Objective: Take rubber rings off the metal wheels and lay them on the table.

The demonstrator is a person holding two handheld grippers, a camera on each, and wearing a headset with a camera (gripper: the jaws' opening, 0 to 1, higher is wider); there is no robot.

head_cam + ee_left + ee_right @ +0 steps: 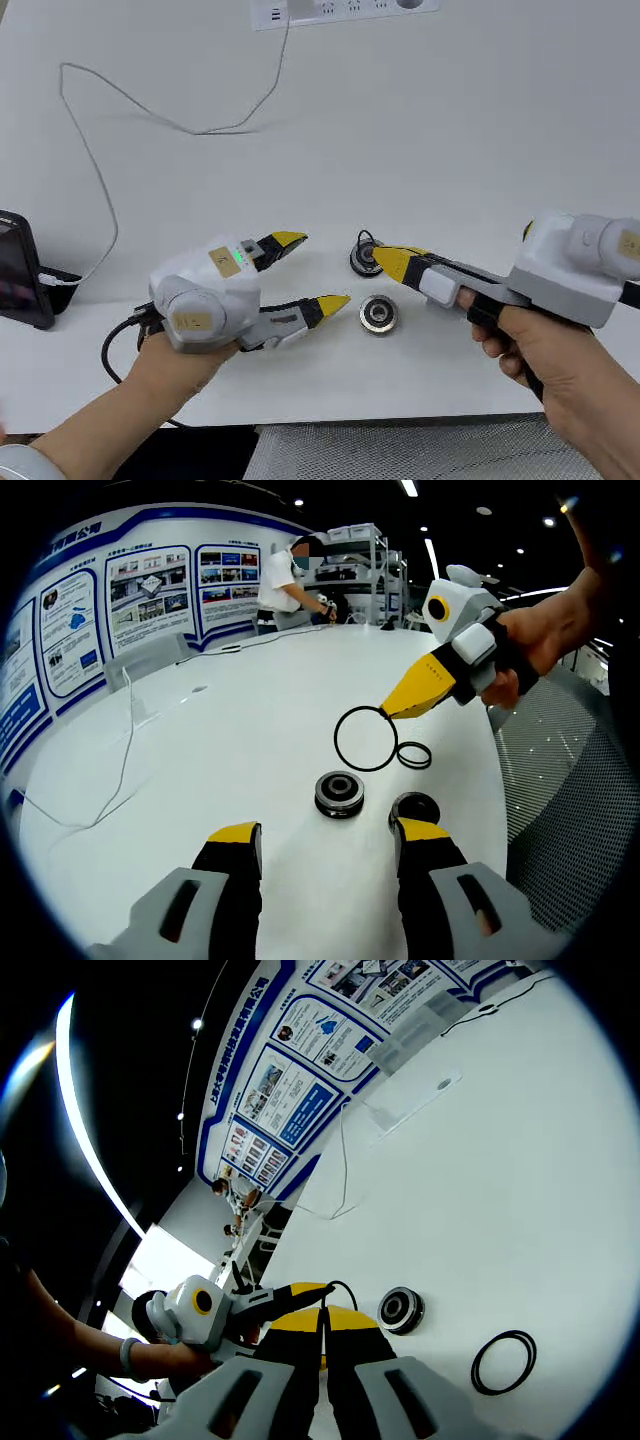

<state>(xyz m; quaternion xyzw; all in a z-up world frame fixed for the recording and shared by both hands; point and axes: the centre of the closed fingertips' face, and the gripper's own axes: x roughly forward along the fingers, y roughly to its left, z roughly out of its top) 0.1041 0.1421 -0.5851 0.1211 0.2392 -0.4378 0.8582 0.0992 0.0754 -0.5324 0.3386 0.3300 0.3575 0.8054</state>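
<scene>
**Hazards at this step**

1. White table (450, 150): its front edge runs along the bottom of the head view, near the work. A ring released with any swing could roll off it.
2. Left gripper (308, 272): jaws wide apart and holding nothing, at centre-left of the head view. The lower jaw tip sits just beside the lower metal wheel (379, 314). A careless advance would push this wheel instead of bracketing it.
3. Right gripper (388, 260): jaws closed, pinching the held rubber ring (337, 740) at the tips only. The ring hangs free in the centre of the left gripper view. Such a thin pinch may slip.
4. Upper metal wheel (366, 260): it lies below the right gripper's tips. Whether either wheel carries a ring cannot be told.
5. Laid rubber ring (428, 758): it lies flat on the table, just right of the hanging one. A drop here could overlap the two.
</scene>
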